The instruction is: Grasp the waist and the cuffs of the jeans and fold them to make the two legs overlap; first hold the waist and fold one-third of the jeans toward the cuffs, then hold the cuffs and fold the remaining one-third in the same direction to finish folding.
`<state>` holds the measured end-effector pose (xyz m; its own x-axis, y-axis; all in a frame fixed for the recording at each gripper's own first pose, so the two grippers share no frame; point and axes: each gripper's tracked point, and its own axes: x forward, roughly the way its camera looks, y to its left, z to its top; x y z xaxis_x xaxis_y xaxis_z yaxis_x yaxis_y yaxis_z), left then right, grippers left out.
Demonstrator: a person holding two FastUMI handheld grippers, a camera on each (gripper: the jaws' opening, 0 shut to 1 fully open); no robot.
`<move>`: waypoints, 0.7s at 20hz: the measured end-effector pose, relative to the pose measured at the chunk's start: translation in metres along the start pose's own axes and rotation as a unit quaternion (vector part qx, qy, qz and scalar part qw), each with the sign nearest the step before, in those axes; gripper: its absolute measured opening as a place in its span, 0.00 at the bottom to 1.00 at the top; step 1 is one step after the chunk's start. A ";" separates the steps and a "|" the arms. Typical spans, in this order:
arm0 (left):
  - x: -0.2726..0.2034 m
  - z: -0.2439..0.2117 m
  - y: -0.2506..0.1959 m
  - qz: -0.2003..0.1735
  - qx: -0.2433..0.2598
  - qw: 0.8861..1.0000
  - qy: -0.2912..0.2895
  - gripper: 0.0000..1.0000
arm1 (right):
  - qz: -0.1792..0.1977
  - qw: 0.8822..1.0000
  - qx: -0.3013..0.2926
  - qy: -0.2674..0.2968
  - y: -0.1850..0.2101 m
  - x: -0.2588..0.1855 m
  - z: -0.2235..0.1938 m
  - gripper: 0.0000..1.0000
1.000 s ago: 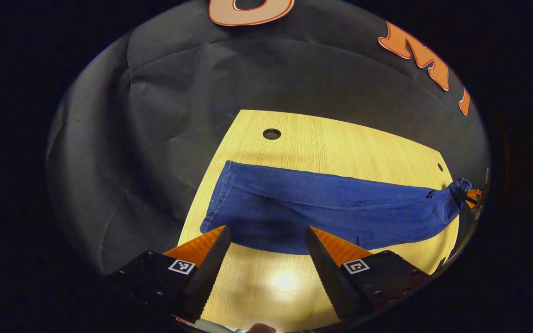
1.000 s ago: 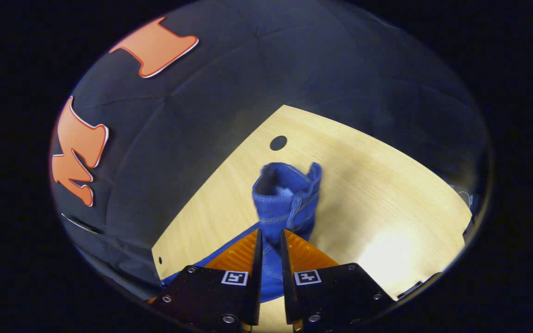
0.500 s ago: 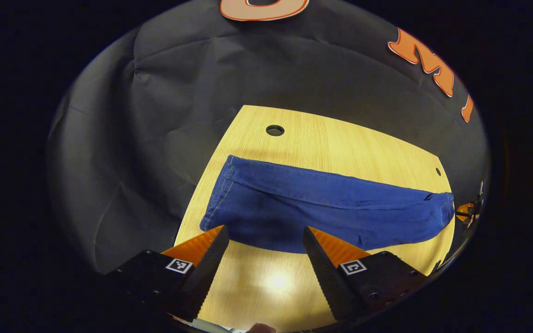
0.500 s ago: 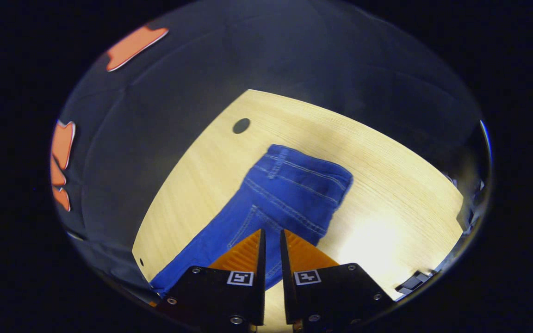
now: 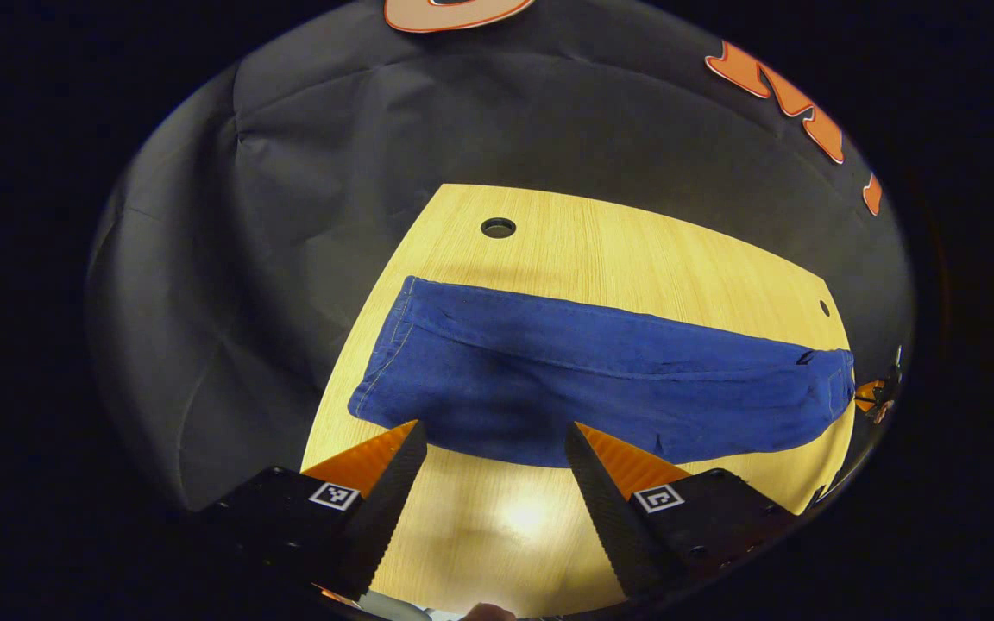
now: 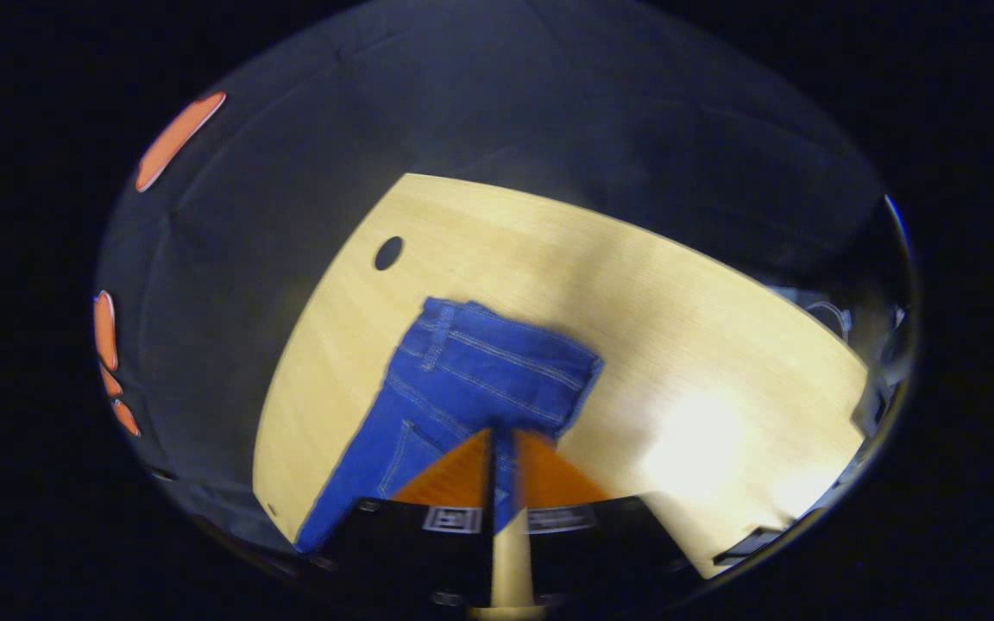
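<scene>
Plainly unbranded jeans (image 5: 583,388) flat on table (image 5: 635,259), left gripper (image 5: 493,444) jaws wide, right gripper (image 6: 503,440) jaws' grip unclear

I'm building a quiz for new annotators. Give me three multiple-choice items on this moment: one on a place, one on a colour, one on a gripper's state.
1. Where do the jeans lie?
A. flat on the table
B. on the floor
C. hung on the wall

2. What colour are the jeans?
A. black
B. blue
C. white

3. How does the left gripper stand?
A. shut on the jeans
B. shut on nothing
C. open, at the jeans' near edge

Answers:
1 A: the cloth lies spread along the wooden top in both views.
2 B: the denim is blue with pale stitching.
3 C: a wide gap shows between its fingers, with nothing clamped in it.
</scene>
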<state>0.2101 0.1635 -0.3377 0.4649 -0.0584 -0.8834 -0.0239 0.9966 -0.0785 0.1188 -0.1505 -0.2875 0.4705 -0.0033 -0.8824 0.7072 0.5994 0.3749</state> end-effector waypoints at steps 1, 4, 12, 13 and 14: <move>0.000 0.003 -0.001 -0.001 0.003 1.000 0.000 1.00 | 0.010 1.000 -0.011 -0.006 0.002 0.012 0.005 0.01; -0.001 0.007 -0.006 -0.002 0.011 1.000 0.001 0.99 | -0.010 1.000 -0.011 0.011 -0.015 0.008 0.003 0.01; 0.005 0.005 -0.007 0.002 0.010 1.000 0.010 0.99 | -0.007 0.999 0.023 0.045 -0.023 0.017 0.003 0.81; 0.006 0.006 -0.007 0.003 0.007 1.000 0.012 1.00 | -0.007 0.999 0.026 0.044 -0.021 0.022 0.006 0.81; 0.007 0.005 -0.004 0.003 0.006 1.000 0.014 1.00 | 0.001 0.999 0.029 0.046 -0.016 0.027 0.006 0.81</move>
<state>0.2181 0.1589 -0.3414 0.4407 -0.0532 -0.8961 -0.0163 0.9976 -0.0672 0.1236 -0.1655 -0.3158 0.4234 0.0724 -0.9030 0.7370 0.5522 0.3898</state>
